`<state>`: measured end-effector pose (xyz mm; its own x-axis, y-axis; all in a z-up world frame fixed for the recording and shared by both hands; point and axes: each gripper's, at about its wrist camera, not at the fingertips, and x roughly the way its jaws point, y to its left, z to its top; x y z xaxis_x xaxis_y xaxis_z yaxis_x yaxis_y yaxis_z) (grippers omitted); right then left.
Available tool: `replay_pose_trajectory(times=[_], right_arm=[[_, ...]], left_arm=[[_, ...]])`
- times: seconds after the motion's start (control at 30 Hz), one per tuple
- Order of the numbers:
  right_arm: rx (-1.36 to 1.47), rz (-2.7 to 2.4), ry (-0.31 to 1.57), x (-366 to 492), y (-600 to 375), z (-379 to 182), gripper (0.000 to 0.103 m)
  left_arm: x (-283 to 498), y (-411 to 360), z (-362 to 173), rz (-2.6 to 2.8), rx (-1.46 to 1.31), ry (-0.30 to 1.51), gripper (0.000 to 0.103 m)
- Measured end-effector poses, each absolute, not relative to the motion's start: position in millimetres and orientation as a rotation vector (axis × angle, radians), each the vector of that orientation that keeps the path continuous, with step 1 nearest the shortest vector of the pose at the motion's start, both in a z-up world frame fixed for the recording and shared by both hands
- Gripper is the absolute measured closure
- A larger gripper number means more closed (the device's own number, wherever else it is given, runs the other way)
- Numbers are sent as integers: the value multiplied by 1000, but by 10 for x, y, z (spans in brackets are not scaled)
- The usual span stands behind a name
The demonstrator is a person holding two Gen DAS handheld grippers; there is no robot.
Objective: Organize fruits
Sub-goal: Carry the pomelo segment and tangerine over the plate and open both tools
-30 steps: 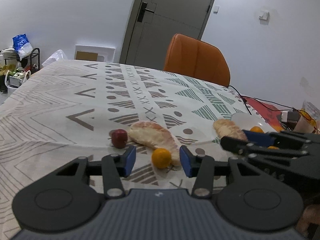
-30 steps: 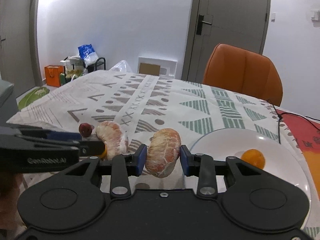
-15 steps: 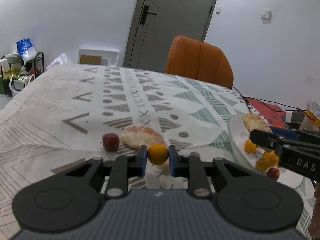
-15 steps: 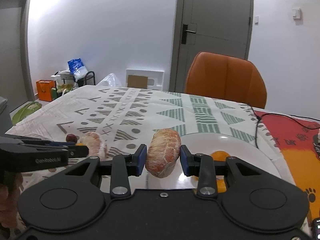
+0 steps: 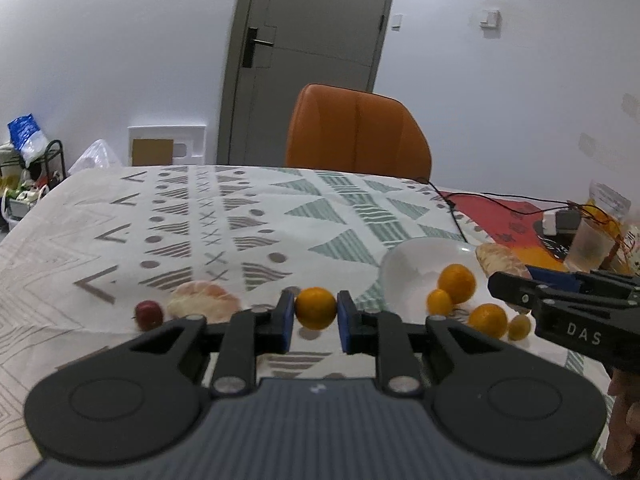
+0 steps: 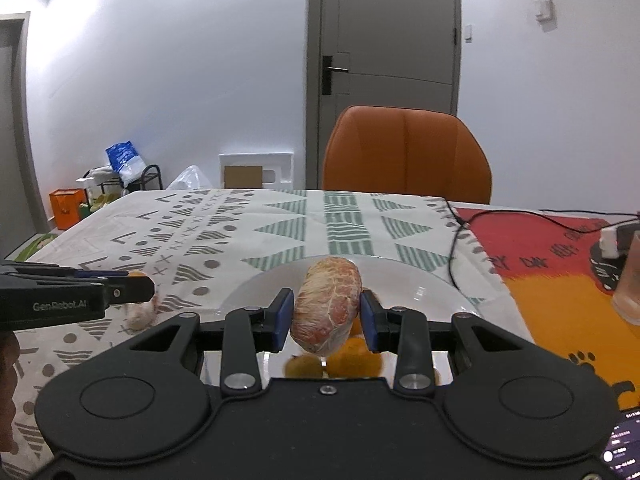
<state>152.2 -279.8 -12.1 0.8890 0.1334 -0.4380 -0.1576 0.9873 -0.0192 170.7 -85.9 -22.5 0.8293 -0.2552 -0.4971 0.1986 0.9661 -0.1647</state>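
Left gripper (image 5: pixel 316 314): blue pads pinching a small orange (image 5: pixel 316 307), held above the patterned tablecloth (image 5: pixel 256 216), left of the plate.
Right gripper (image 6: pixel 326 316): clamped on a peeled pomelo segment (image 6: pixel 326 305), pads pressing both its sides; held over the white plate (image 6: pixel 416 280).
Plate, left wrist view (image 5: pixel 408 268): white, on the table toward the right; several small oranges on it, the biggest (image 5: pixel 457 283) toward the far side, another (image 5: pixel 487 320) nearer, two smaller ones beside them.
Plate, right wrist view: oranges partly hidden below the held segment and the gripper body; count unclear.
Loose on cloth: a second pomelo segment (image 5: pixel 204 304) left of the left gripper, a small dark red fruit (image 5: pixel 149 314) just beside it on its left. Kind of red fruit: cannot tell.
Cross views: right gripper enters the left wrist view from the right, its segment above the plate's far right edge; left gripper enters the right wrist view at left, orange at its tip.
Background: orange chair (image 6: pixel 406 154) at the table's far side, grey door (image 6: pixel 384 72) behind it.
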Motion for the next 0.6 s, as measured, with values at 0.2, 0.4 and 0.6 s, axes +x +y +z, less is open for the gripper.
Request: replay_pose_trajectory(times=[0.2, 0.4, 0.6], right_arm=[[-28, 132, 450, 1522, -3002, -166, 69], [-6, 111, 444, 1515, -3171, -200, 69], [21, 101, 447, 1539, -3296, -273, 69]], left_arm=[[1693, -1054, -182, -261, -82, 532, 82], [1698, -1226, -165, -277, -54, 532, 82], [1710, -1394, -131, -295, -22, 528, 82]])
